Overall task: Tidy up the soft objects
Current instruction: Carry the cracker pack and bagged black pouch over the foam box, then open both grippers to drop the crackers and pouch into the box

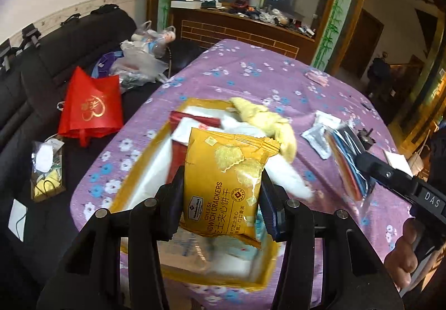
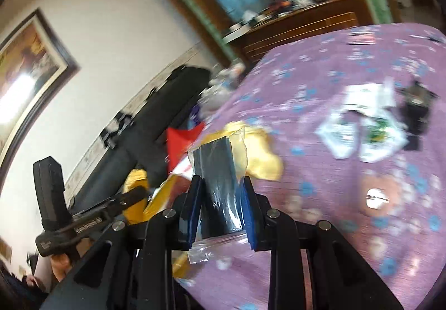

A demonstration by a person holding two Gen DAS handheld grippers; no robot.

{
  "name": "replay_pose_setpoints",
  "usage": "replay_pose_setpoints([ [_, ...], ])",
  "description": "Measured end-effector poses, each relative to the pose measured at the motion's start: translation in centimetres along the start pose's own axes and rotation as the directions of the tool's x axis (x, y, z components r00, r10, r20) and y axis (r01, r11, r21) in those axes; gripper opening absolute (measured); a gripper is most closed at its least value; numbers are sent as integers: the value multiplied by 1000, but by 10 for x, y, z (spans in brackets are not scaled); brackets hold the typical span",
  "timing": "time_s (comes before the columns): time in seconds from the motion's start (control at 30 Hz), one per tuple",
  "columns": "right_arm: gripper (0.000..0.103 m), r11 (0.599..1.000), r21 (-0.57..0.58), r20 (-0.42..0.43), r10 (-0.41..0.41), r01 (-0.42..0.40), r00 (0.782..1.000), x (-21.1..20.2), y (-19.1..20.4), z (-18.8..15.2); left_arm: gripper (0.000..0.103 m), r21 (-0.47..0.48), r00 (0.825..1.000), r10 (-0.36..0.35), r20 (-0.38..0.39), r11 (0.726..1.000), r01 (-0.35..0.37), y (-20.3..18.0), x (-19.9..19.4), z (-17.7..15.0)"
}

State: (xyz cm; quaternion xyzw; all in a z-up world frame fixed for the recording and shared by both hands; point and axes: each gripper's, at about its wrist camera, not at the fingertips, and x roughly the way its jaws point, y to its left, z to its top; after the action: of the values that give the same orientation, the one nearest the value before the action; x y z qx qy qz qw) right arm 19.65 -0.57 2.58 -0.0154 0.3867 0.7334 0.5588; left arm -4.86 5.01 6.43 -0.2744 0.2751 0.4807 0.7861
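My left gripper is shut on a yellow cheese sandwich cracker packet and holds it above a yellow-rimmed box that holds white, red and blue soft packs. A yellow plush toy lies over the box's far edge. My right gripper is shut on a dark item in a clear plastic bag, held above the purple flowered tablecloth. In the left wrist view the right gripper and its bag hang to the right of the box.
White and silver sachets and a small black object lie on the tablecloth to the right. A pink pack lies farther back. A black sofa at left carries a red bag and plastic bags.
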Motion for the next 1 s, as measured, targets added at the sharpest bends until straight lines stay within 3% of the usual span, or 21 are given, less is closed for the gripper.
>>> replay_pose_setpoints([
  [0.3, 27, 999, -44, -71, 5, -8, 997, 56, 31, 12, 48, -4, 1000, 7, -12, 1000, -7, 21, 9, -2],
  [0.67, 27, 999, -32, -102, 1, -4, 995, 88, 43, 14, 48, -112, 996, -70, -58, 992, 63, 61, 27, -1],
  [1.0, 30, 996, -51, -112, -83, 77, 990, 117, 44, 8, 48, -107, 988, -73, -133, 992, 59, 57, 58, -5],
])
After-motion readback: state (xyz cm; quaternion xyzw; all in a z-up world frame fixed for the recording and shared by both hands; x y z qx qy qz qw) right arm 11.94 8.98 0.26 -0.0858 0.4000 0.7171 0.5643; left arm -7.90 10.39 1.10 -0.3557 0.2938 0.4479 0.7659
